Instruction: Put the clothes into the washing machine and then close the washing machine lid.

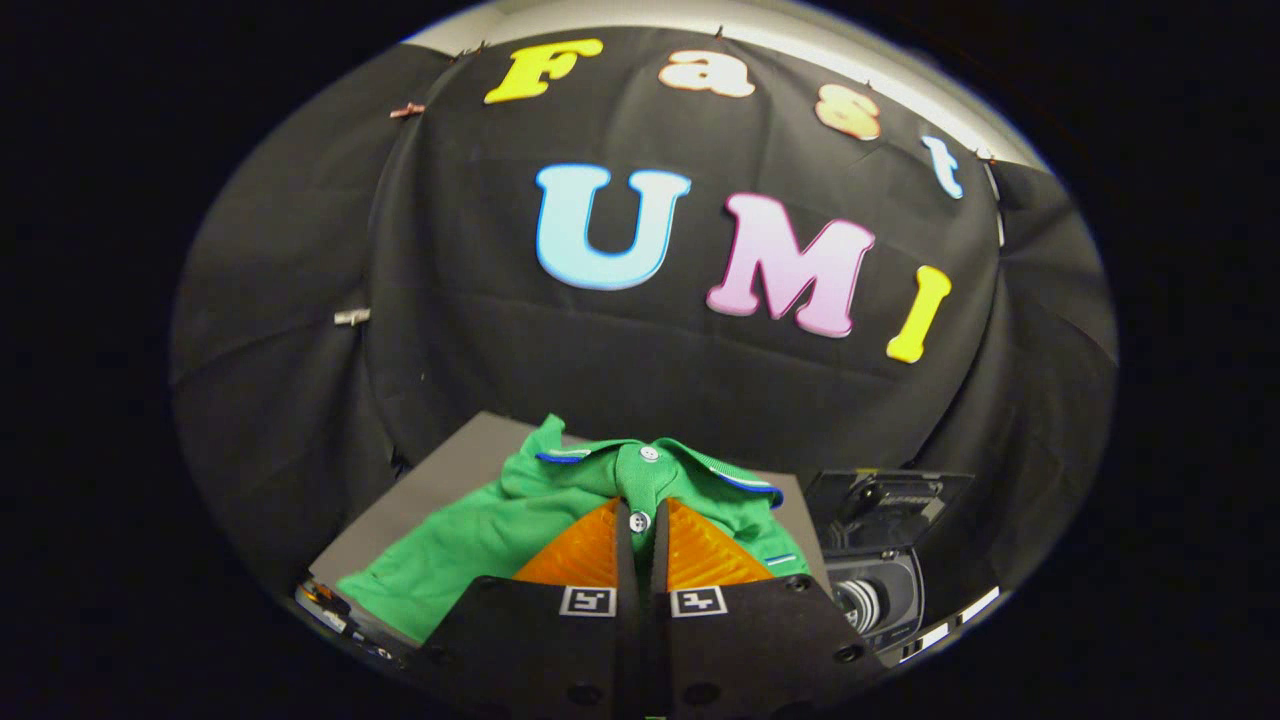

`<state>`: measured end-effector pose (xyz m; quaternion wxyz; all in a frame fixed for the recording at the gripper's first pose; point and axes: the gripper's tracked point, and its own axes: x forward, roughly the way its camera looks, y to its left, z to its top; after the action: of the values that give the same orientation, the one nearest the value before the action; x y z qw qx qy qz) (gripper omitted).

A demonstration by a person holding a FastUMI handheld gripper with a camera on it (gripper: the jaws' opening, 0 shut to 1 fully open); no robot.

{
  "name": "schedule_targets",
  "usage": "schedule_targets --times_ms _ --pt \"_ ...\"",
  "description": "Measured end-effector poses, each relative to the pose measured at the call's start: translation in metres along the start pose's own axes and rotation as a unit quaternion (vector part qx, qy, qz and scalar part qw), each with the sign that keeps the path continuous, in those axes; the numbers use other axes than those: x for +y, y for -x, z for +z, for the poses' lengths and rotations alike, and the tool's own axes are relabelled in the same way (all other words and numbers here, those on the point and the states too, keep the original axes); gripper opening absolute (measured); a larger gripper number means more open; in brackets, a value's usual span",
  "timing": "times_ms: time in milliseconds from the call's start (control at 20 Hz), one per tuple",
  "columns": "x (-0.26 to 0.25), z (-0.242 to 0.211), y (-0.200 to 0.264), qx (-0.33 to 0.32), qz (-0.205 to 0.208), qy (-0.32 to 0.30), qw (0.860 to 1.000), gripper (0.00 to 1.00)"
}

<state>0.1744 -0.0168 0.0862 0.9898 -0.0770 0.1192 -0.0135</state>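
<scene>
A green polo shirt [480, 535] with a blue-edged collar and white buttons spreads over the grey tabletop [430, 490]. My gripper [641, 522] is shut on the shirt's button placket, just under the collar. The two fingers stand almost together with green cloth pinched between their tips. The collar rises just beyond the fingertips, and the shirt's body spreads out left of the fingers. Right of the fingers stands a small dark washing machine [885, 600]. Its lid [890, 505] is tipped up and open, and the drum opening shows below it.
The booth's black cloth wall hangs close behind the table and the machine. A few small objects [330, 600] lie at the table's near left corner. A strip of bare grey tabletop separates the shirt from the washing machine.
</scene>
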Motion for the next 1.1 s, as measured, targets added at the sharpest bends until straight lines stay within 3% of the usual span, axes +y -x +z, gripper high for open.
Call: schedule_targets --times_ms 300,700,1100 --pt "-0.043 0.018 0.022 -0.059 -0.06 -0.014 0.996 0.05" --pt "-0.077 0.035 0.025 -0.087 -0.032 -0.013 0.996 0.05" --pt "-0.2 0.047 0.024 -0.092 -0.041 -0.027 0.995 0.05"
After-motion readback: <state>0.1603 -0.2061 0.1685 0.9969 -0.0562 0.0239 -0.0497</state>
